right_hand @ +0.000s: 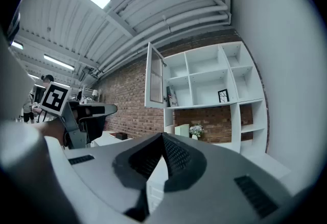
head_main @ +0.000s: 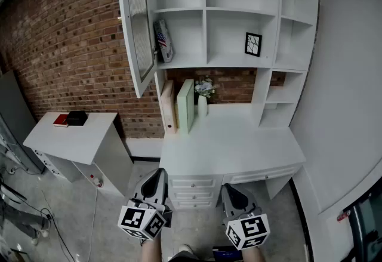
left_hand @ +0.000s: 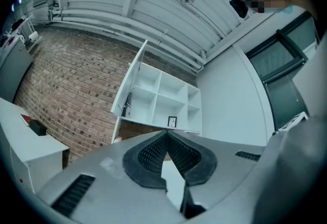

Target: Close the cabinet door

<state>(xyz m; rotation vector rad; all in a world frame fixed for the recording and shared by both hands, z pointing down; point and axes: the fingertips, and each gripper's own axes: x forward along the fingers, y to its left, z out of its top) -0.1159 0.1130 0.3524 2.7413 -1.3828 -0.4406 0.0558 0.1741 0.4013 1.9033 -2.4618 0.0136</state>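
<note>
The white cabinet (head_main: 239,10) hangs over a desk, and its glass-paned door (head_main: 136,22) stands swung out at the left side. My left gripper (head_main: 156,180) and right gripper (head_main: 234,192) are low at the picture's bottom, in front of the desk and far below the door. Both are shut with nothing between the jaws. In the left gripper view the door (left_hand: 130,82) shows edge-on, above and left of the shut left gripper (left_hand: 166,133). The right gripper view has the door (right_hand: 154,75) above the right gripper (right_hand: 163,136).
A white desk (head_main: 239,147) with drawers (head_main: 192,190) stands under the cabinet, bearing two leaning boards (head_main: 185,105) and a flower vase (head_main: 204,91). A low side table (head_main: 77,138) with a red book sits left. The shelves hold a small framed picture (head_main: 253,44). A white wall runs along the right.
</note>
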